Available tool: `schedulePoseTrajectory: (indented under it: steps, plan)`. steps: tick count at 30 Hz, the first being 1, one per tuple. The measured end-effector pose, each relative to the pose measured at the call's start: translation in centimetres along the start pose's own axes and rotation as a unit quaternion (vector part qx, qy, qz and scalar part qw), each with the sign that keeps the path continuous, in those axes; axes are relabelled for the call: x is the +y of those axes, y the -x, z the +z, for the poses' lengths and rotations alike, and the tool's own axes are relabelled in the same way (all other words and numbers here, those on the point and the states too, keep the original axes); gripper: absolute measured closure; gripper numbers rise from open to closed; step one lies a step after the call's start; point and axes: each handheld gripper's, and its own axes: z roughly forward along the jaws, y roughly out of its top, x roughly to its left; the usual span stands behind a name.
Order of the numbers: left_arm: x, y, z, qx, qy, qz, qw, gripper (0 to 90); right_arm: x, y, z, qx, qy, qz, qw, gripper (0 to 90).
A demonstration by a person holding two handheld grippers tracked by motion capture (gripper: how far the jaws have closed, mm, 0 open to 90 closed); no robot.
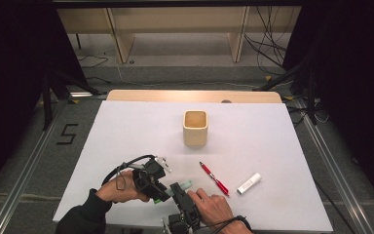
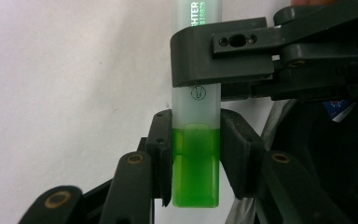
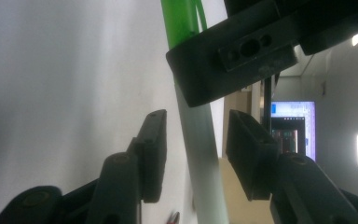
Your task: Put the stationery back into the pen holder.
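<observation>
A green highlighter with a frosted pale cap is clamped at its green end between the pads of my left gripper. In the high view that gripper sits near the table's front edge, with the highlighter's pale end sticking out to the right. My right gripper straddles the pale cap part, with a gap left between each pad and the cap. In the high view the right gripper meets the left one head-on. One right-gripper jaw crosses the highlighter in the left gripper view.
A square wooden cup stands upright mid-table. A red pen and a small white tube lie to the right of my hands. The white table top ends just behind the grippers.
</observation>
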Motion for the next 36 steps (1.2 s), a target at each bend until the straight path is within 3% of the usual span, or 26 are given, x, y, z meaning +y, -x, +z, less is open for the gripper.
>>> schedulePoseTrajectory:
  steps: [14,24,25,27,35,36]
  plan:
    - [0.1,-0.1,0.3,-0.012,-0.007,-0.005,0.9999,66.4,0.3,-0.5,0.2,-0.003,0.0,-0.031,0.9995,70.6]
    - [0.0,-0.5,0.3,-0.022,-0.008,-0.021,0.9995,64.9,0.3,-0.7,0.2,-0.009,0.002,-0.052,0.9986,77.0]
    - [-0.1,-0.5,0.2,-0.018,-0.014,-0.022,0.9995,58.4,0.2,-0.6,0.2,-0.007,0.0,-0.045,0.9989,77.0]
    - [-0.2,-0.4,-0.2,-0.016,-0.016,-0.021,0.9995,54.7,0.0,-0.6,0.2,-0.004,-0.003,-0.046,0.9989,77.0]
    - [-0.9,-1.3,-1.9,0.004,0.014,-0.036,0.9992,50.2,-0.6,-0.5,0.1,0.0,-0.011,-0.039,0.9992,77.0]
    - [-1.0,-1.4,-2.1,0.005,0.017,-0.036,0.9992,49.1,-0.7,-0.4,0.2,-0.008,-0.001,-0.047,0.9989,77.0]
